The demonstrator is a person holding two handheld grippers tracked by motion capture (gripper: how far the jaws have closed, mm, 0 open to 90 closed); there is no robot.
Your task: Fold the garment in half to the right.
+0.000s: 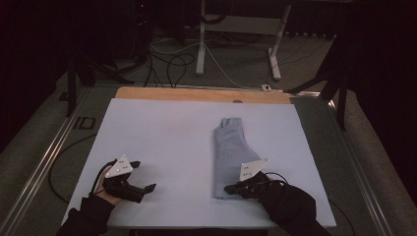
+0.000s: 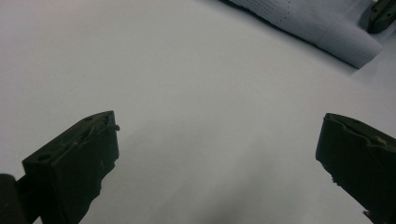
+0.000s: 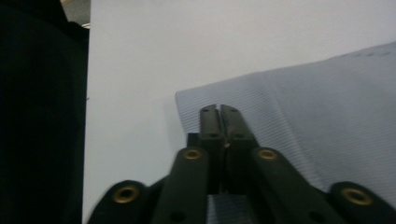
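1. A folded cloth (image 1: 231, 157) is lying on the table (image 1: 162, 132).
2. The right gripper (image 1: 230, 188) is resting at the cloth's near corner, its jaws pressed together over the fabric edge; whether they are pinching it cannot be told.
3. The left gripper (image 1: 150, 188) is sitting well left of the cloth, jaws spread wide, holding nothing.

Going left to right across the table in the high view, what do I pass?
Left tool → bare white table cover → folded light-blue garment → right tool at the garment's near edge, coming in from the right.
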